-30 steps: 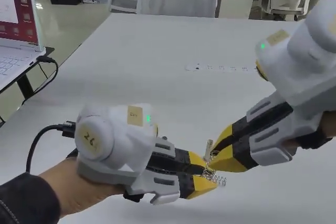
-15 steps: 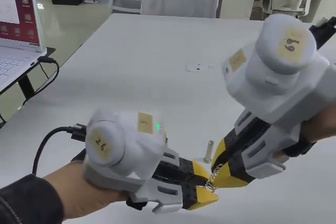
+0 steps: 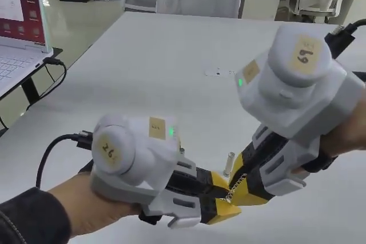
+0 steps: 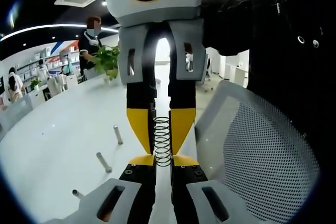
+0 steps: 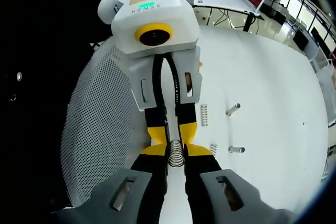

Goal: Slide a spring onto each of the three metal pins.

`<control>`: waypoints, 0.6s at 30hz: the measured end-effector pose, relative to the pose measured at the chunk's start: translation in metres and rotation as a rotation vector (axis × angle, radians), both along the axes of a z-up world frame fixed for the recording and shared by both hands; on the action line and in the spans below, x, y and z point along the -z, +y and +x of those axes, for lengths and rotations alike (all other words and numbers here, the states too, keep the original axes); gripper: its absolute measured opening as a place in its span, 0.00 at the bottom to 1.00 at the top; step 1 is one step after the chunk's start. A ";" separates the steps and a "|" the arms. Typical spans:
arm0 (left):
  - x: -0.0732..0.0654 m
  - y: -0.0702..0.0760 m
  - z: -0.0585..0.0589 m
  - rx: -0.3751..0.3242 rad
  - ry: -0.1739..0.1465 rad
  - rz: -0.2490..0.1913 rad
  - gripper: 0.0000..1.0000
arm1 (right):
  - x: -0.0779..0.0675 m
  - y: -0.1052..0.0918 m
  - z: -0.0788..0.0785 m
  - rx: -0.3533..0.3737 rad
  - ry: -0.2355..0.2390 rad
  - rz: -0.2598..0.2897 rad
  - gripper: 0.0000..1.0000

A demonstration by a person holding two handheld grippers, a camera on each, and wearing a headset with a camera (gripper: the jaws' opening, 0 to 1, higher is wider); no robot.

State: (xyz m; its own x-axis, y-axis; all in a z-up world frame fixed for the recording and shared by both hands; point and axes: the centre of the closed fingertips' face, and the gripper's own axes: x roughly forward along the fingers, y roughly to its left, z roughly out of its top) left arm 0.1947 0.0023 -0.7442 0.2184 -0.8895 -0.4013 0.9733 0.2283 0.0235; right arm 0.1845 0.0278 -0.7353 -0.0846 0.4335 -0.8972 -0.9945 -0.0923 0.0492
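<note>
Yellow-tipped left gripper (image 3: 225, 198) and right gripper (image 3: 234, 188) meet tip to tip over the counter (image 3: 171, 72). We see both pairs of fingers closed on one spring (image 4: 163, 140), near an upright pin (image 3: 229, 164).

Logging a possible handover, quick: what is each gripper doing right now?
Left gripper: closed on one end of the spring.
Right gripper: closed on the same spring.

Left gripper (image 3: 224, 199) and right gripper (image 3: 234, 189) meet tip-to-tip, jaws nearly closed.
</note>
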 end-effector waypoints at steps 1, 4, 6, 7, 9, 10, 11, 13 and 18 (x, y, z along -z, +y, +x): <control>0.000 0.000 0.000 0.001 0.001 -0.001 0.02 | 0.000 0.000 0.000 0.004 0.003 -0.004 0.09; 0.002 -0.002 -0.001 0.003 0.000 0.002 0.02 | 0.001 0.000 0.000 0.005 0.003 -0.013 0.09; 0.003 -0.002 -0.001 0.004 0.005 0.002 0.02 | 0.002 -0.001 0.000 0.006 0.005 -0.019 0.09; 0.003 -0.002 -0.001 0.004 0.001 0.001 0.02 | 0.002 0.000 0.000 0.006 0.002 -0.021 0.09; 0.002 -0.002 0.000 0.002 0.000 -0.004 0.02 | 0.001 0.000 0.001 0.010 0.000 -0.023 0.09; 0.002 -0.002 0.000 0.001 0.001 -0.006 0.02 | 0.001 0.000 0.001 0.011 0.001 -0.025 0.09; 0.002 -0.002 0.000 0.001 0.000 -0.009 0.02 | 0.000 0.000 0.001 0.013 0.001 -0.024 0.09; 0.001 -0.002 0.002 -0.004 -0.001 -0.013 0.02 | 0.000 0.001 0.003 0.022 0.001 -0.021 0.09; 0.002 -0.003 0.001 -0.001 0.003 -0.013 0.03 | 0.001 0.000 0.002 0.023 0.008 -0.038 0.09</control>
